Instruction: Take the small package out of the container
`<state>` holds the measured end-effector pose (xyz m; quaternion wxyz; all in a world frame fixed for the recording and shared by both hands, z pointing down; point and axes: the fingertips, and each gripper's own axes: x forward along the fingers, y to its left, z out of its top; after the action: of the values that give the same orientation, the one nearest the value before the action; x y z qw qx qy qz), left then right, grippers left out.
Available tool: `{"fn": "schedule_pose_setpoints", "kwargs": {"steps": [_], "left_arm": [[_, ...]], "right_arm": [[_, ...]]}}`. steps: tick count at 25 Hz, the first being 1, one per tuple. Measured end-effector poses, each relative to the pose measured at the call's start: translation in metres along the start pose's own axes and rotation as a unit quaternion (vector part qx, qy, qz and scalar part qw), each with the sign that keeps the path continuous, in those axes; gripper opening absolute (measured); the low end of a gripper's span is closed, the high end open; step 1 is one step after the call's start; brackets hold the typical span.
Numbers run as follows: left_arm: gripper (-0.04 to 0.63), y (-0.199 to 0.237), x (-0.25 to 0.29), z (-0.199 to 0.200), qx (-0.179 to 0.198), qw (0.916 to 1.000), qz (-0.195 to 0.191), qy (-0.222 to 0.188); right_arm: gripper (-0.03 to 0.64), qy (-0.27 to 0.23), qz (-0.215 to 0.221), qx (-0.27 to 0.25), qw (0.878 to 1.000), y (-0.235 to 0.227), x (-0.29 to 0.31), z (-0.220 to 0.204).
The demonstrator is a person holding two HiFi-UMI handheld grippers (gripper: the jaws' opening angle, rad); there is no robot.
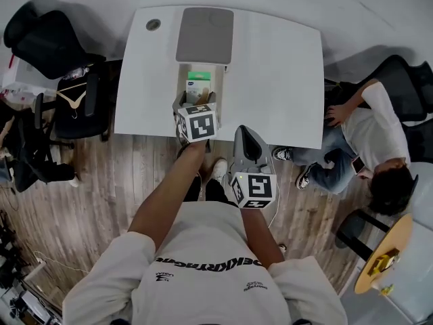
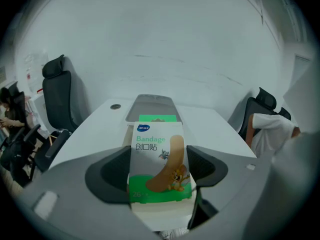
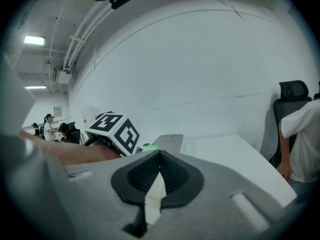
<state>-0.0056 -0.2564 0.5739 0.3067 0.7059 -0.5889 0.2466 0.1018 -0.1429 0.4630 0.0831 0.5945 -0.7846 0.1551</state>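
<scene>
Left gripper [image 2: 160,170]: jaws clamped on the two side faces of the bandage box [image 2: 156,149], held upright with its printed front to the camera. The head view places the box at the near end of the white container [image 1: 220,83] on the table [image 1: 284,80]. Whether its base is clear of the rim cannot be determined.

Assessment: thin carton, light, smooth-faced, liable to dent. A moderate grip low on the side faces is judged adequate.

Right gripper [image 3: 159,159]: jaws together, nothing between them, held off the table edge.

Bright even indoor light; soft shadows; gripper views fisheye-warped, corners black.
</scene>
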Motion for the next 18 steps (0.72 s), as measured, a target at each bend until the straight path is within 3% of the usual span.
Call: {"fn": "schedule_pose_setpoints", "kwargs": {"steps": [18], "left_arm": [[0.359,-0.019,-0.061,0.024,0.006,0.997,-0.038,-0.067]], "right_arm": [[0.0,-0.02,-0.001,-0.008,1.0,0.005,-0.019,0.024]]}}
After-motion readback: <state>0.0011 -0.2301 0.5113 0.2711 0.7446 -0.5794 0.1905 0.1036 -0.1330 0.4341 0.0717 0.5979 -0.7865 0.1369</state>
